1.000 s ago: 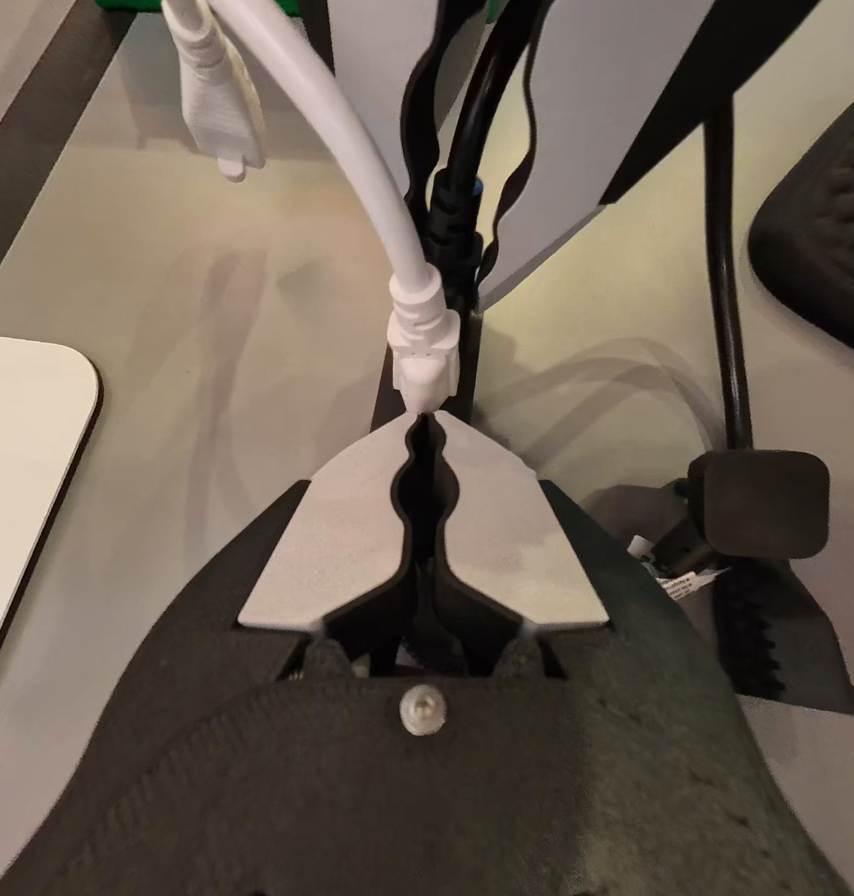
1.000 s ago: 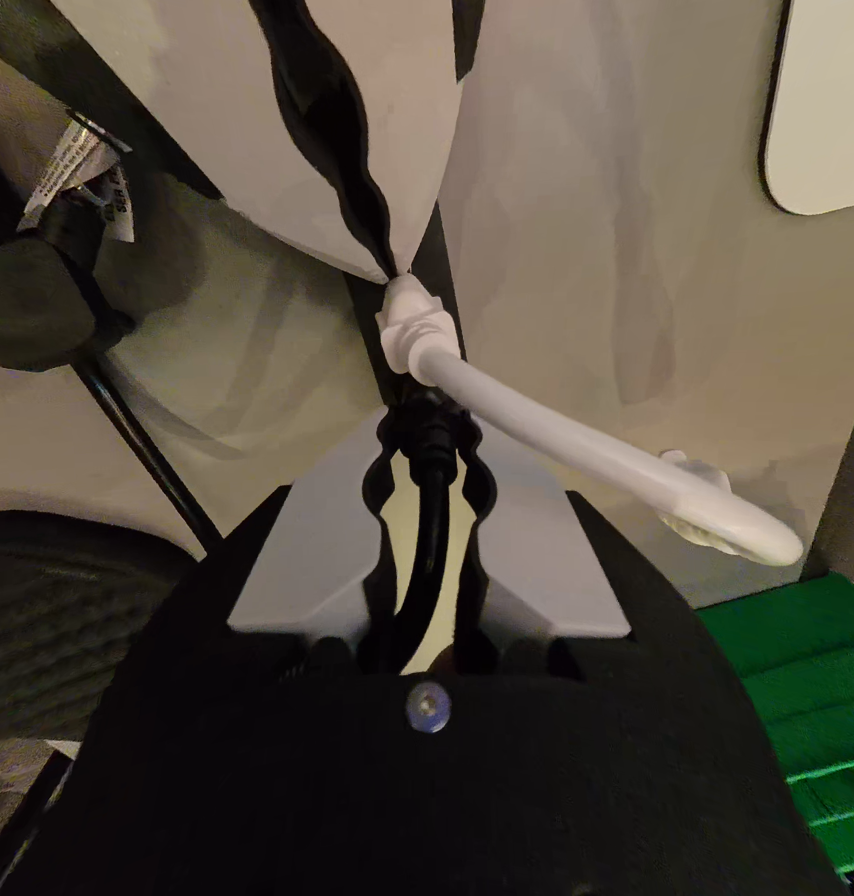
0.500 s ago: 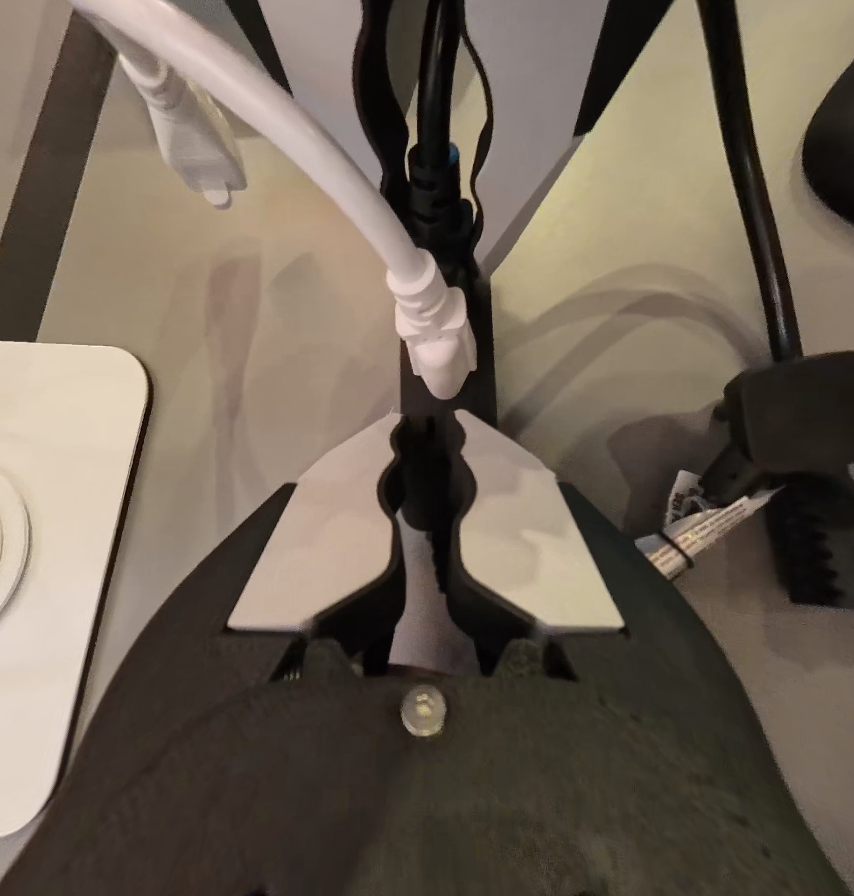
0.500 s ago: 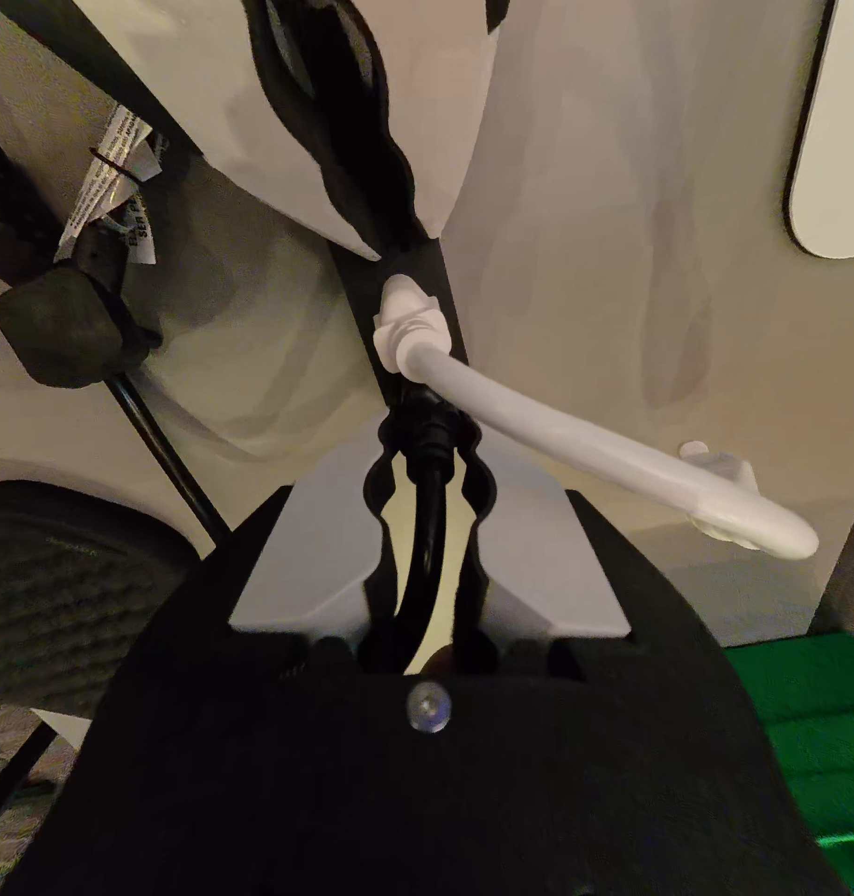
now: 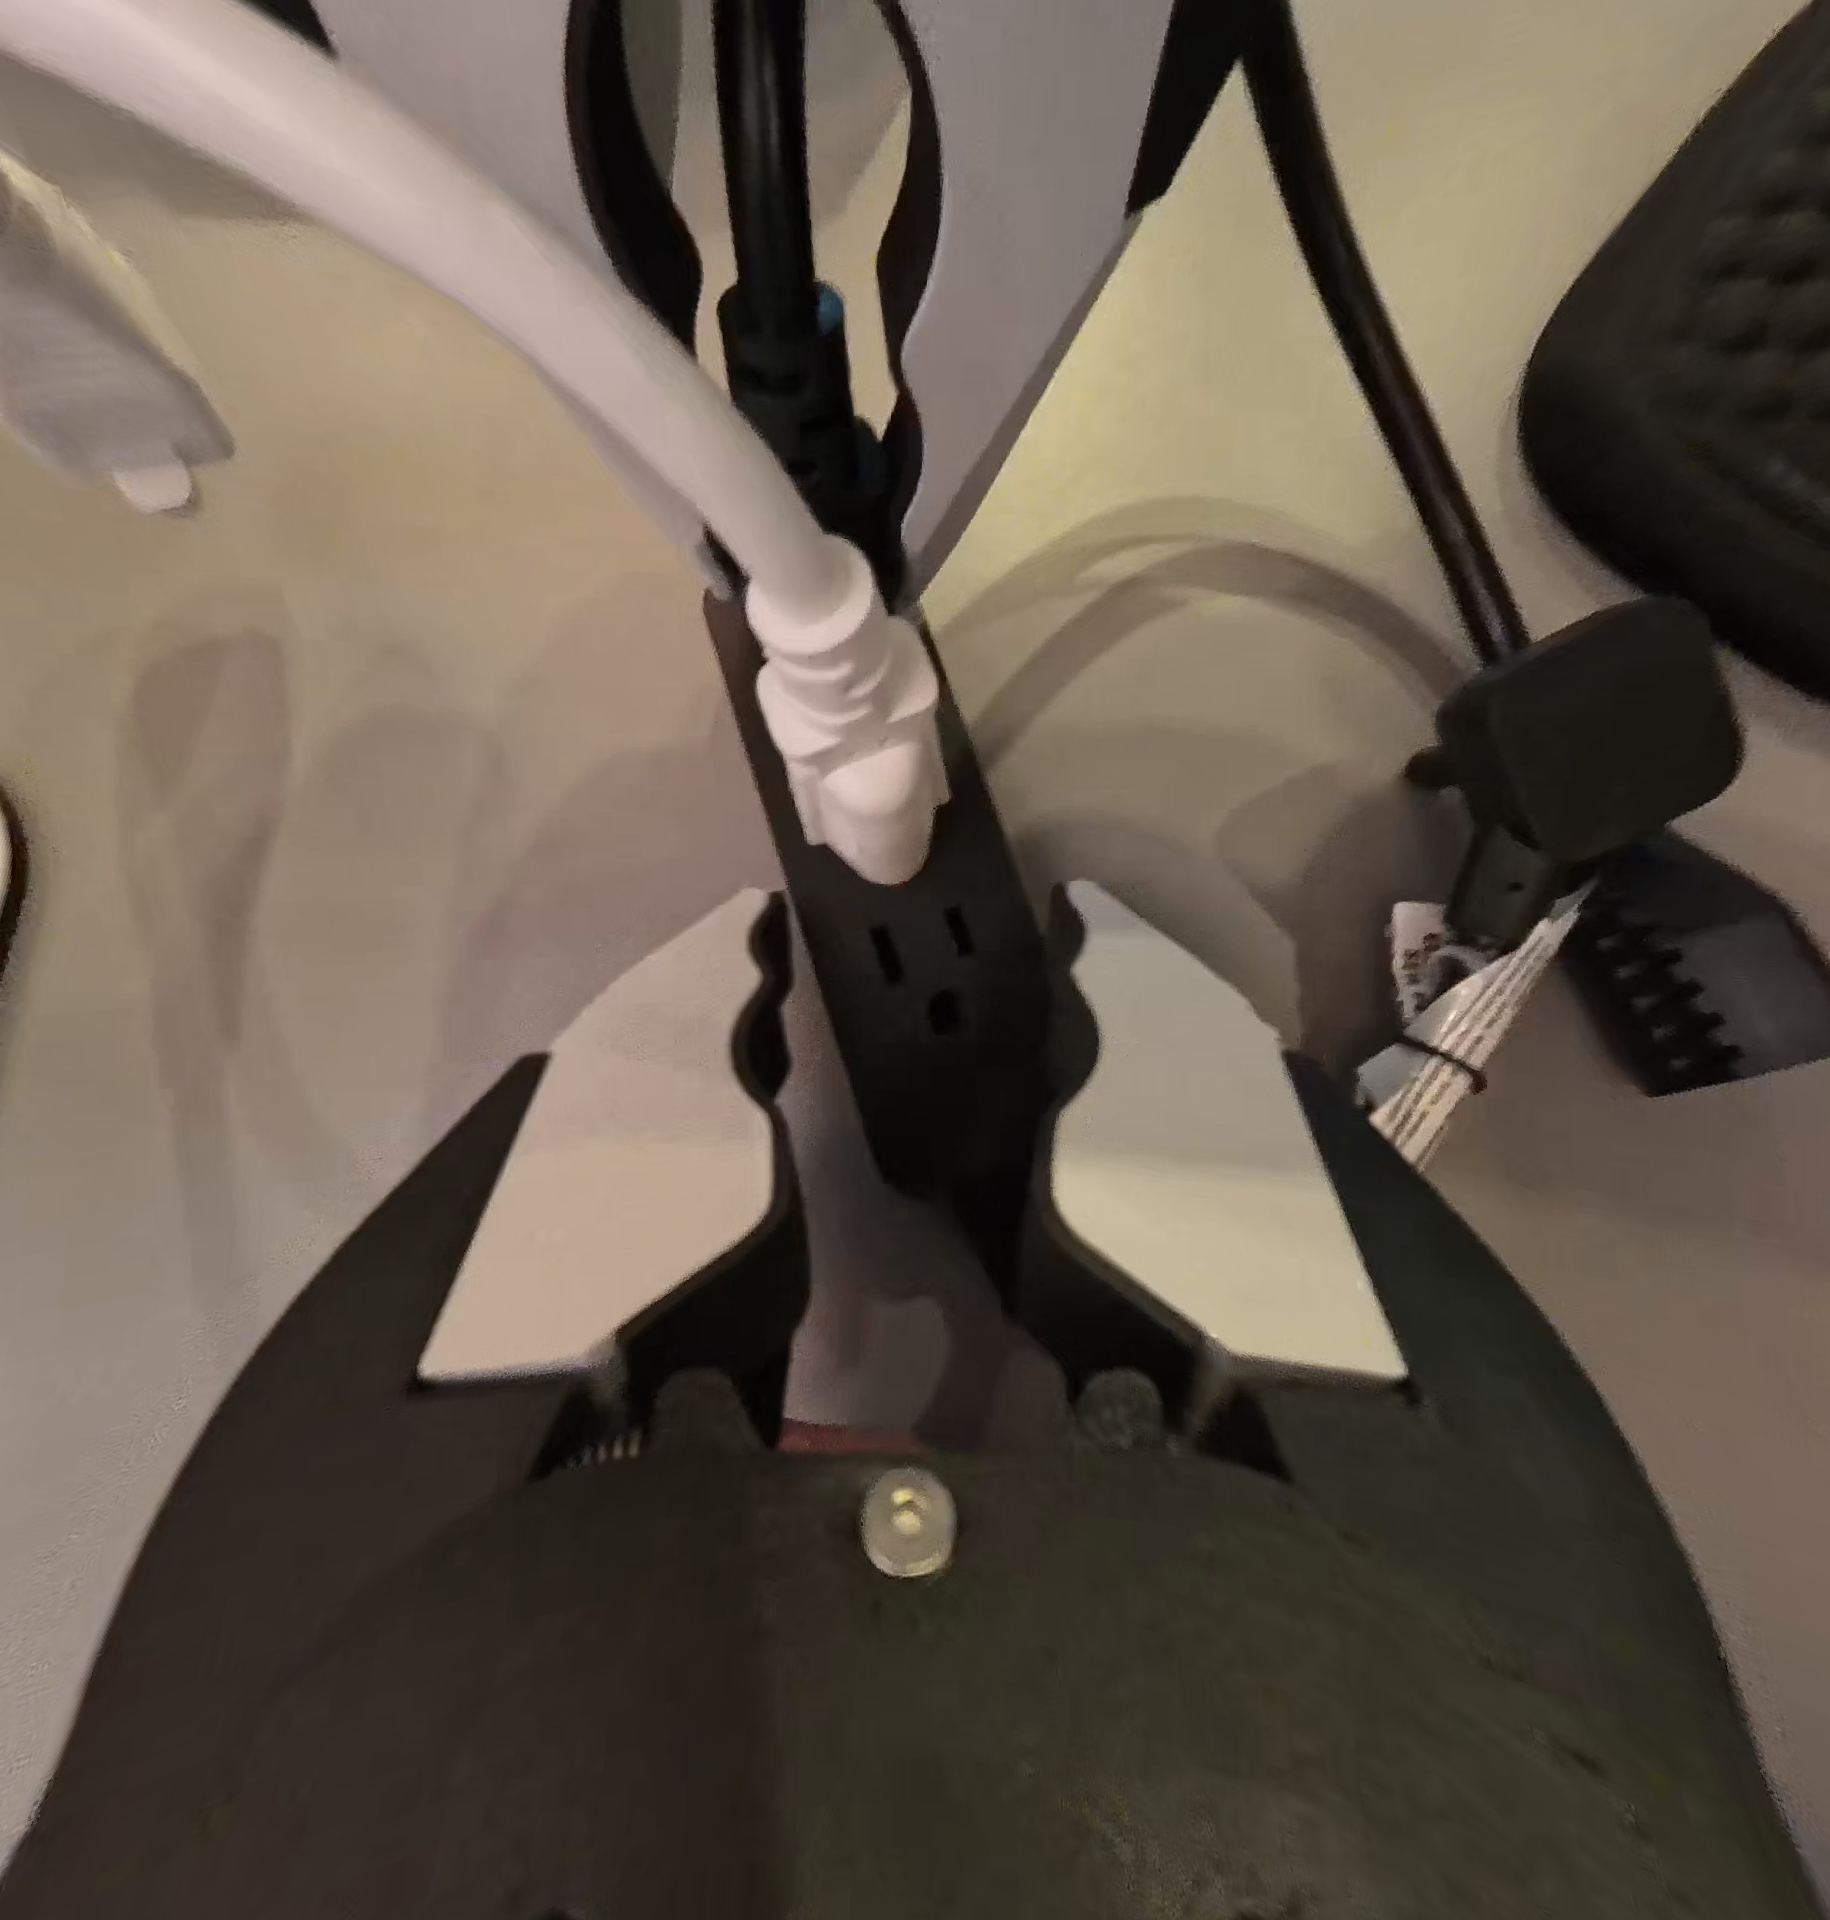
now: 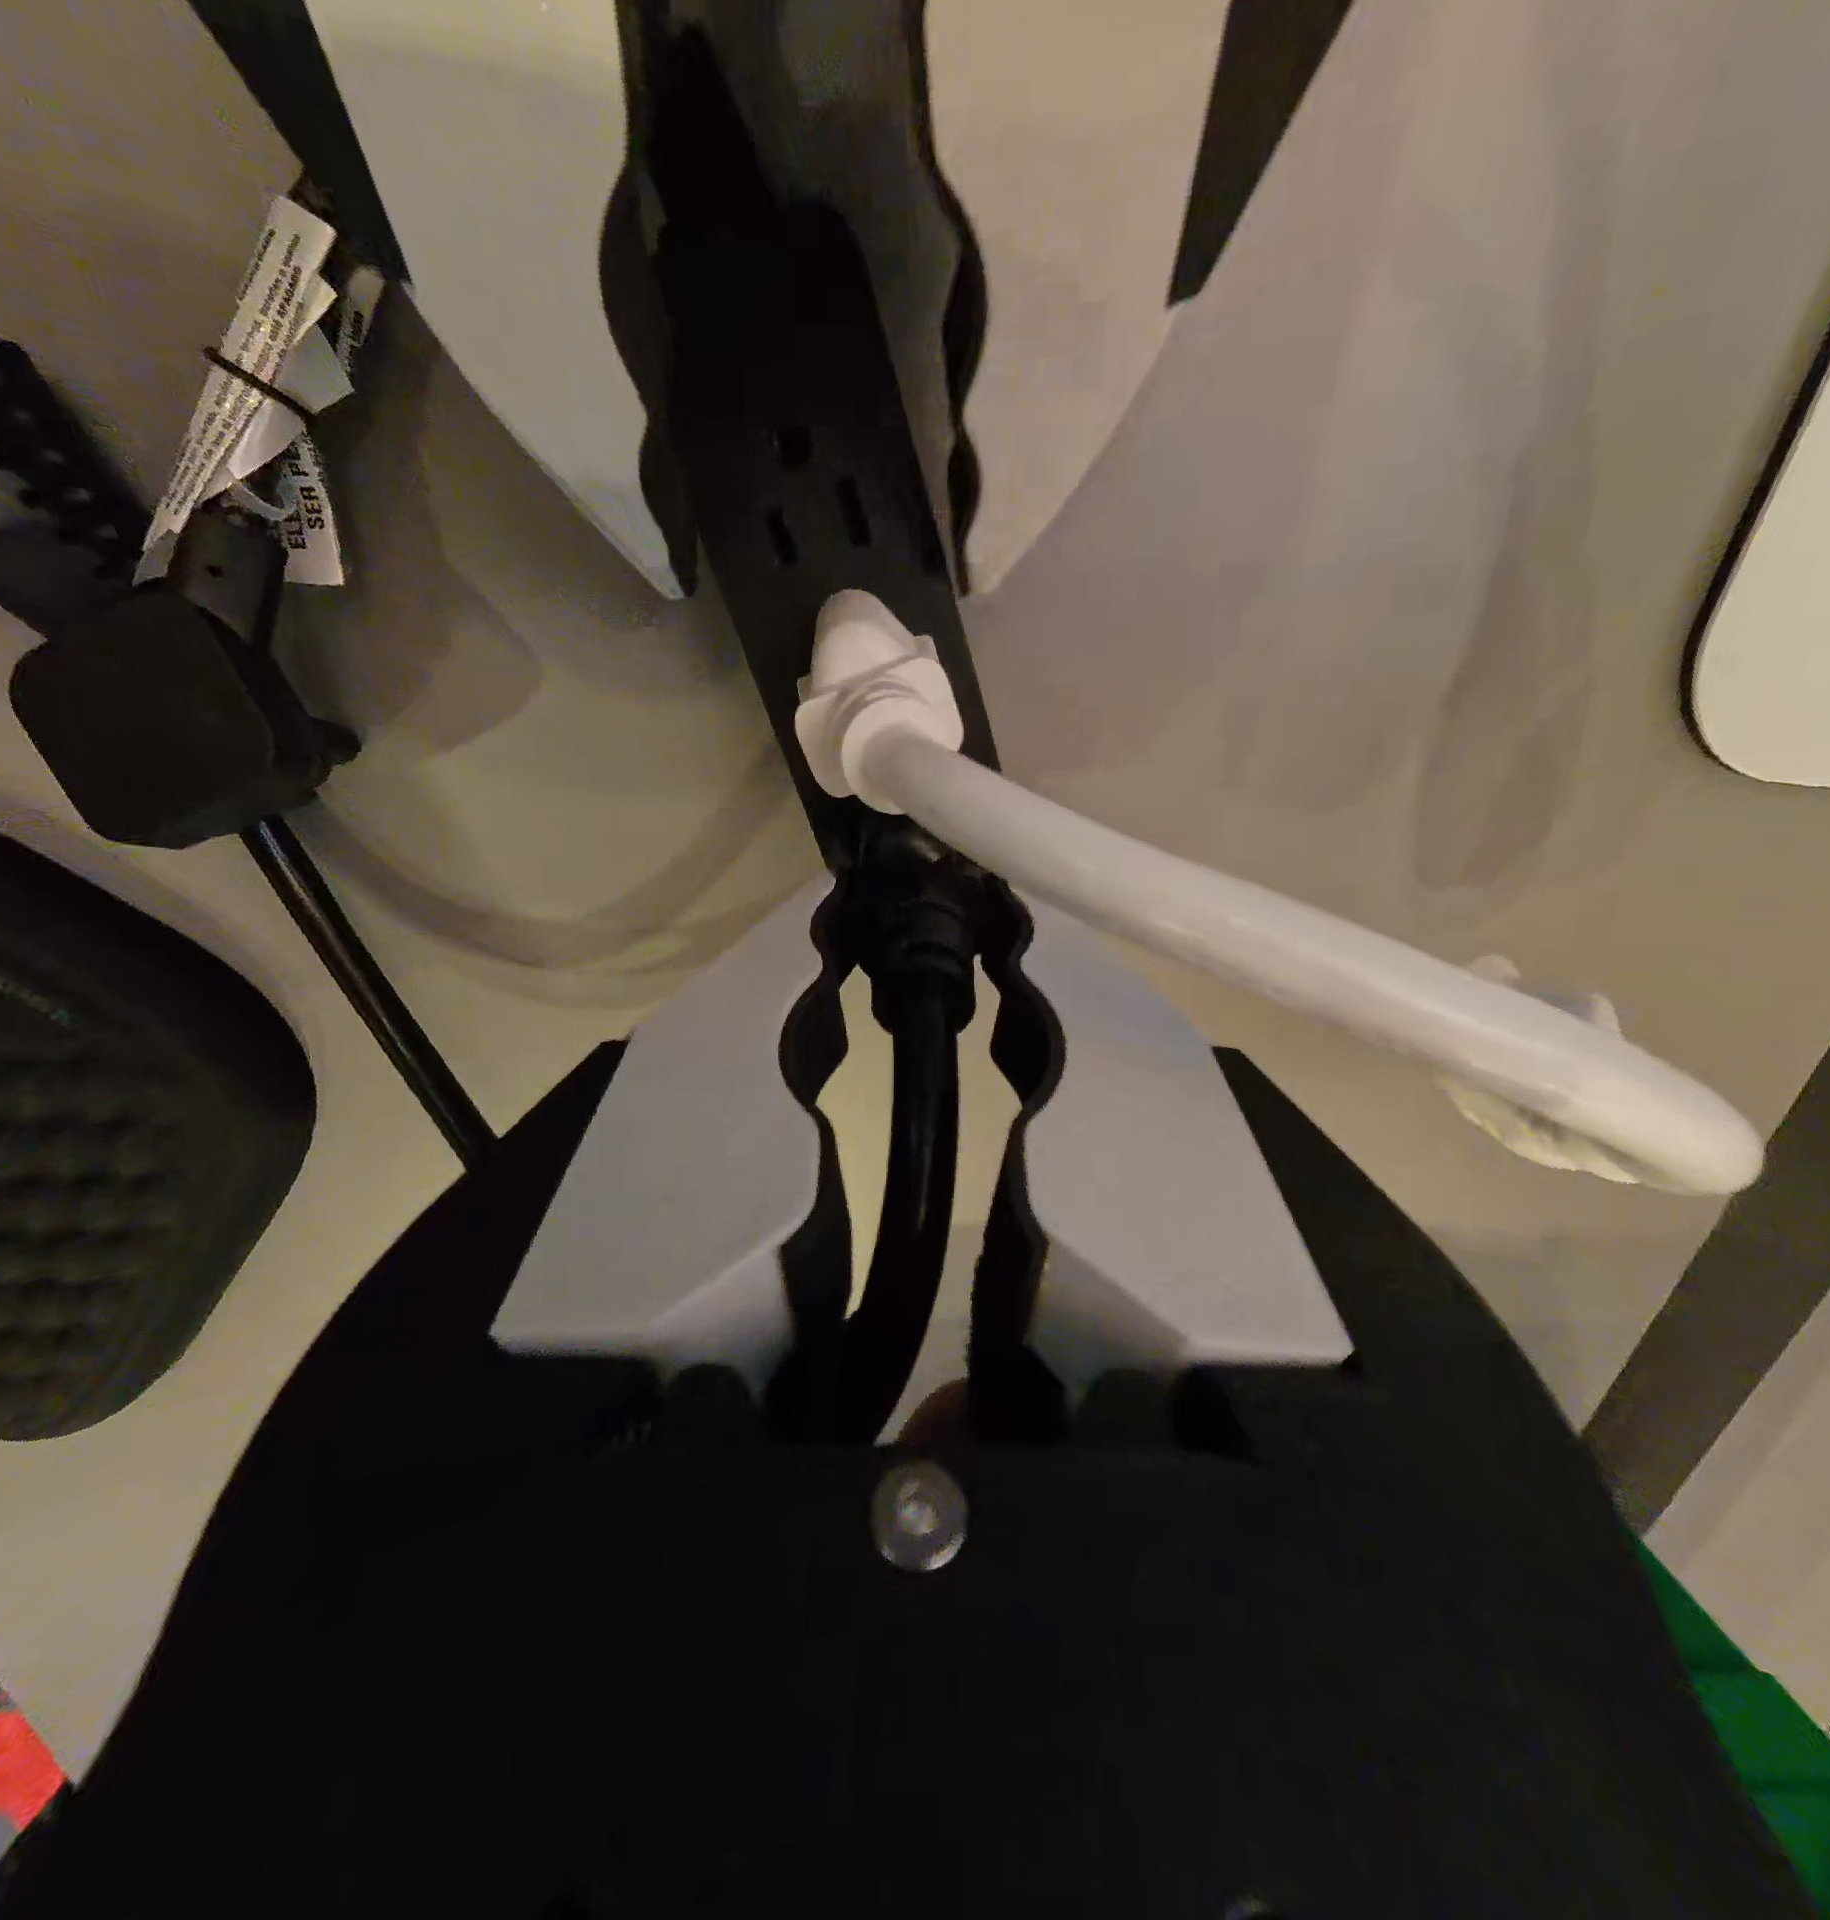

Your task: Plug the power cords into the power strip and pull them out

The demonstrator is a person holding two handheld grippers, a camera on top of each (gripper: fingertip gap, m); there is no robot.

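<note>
A black power strip (image 5: pixel 932 1049) lies along the middle of the pale table, also in the right wrist view (image 6: pixel 786 436). A white plug (image 5: pixel 859 748) sits in one of its sockets, and its white cord (image 6: pixel 1254 945) arcs away. An empty socket (image 5: pixel 921 966) shows just in front of it. My left gripper (image 5: pixel 921 925) is open, one finger on each side of the strip's near end. My right gripper (image 6: pixel 916 920) is shut on the strip's black cord end (image 6: pixel 916 997); it shows at the top of the left wrist view (image 5: pixel 786 416).
A loose black plug (image 5: pixel 1586 727) with white tags (image 5: pixel 1441 1018) lies to the right. A black textured pad (image 5: pixel 1721 364) is beyond it. The white cord's other plug (image 5: pixel 80 395) rests at the far left. A white board (image 6: pixel 1804 582) and a green object (image 6: pixel 1784 1704) lie at the table's edges. Spacing between my two grippers at the tips: around 5 cm. About 30 cm separates my right fingertips from the green object (image 6: pixel 1784 1704).
My left gripper has let go at the white plug's tip, opened wide and now straddles the strip, baring an empty socket. The right gripper keeps its hold.
</note>
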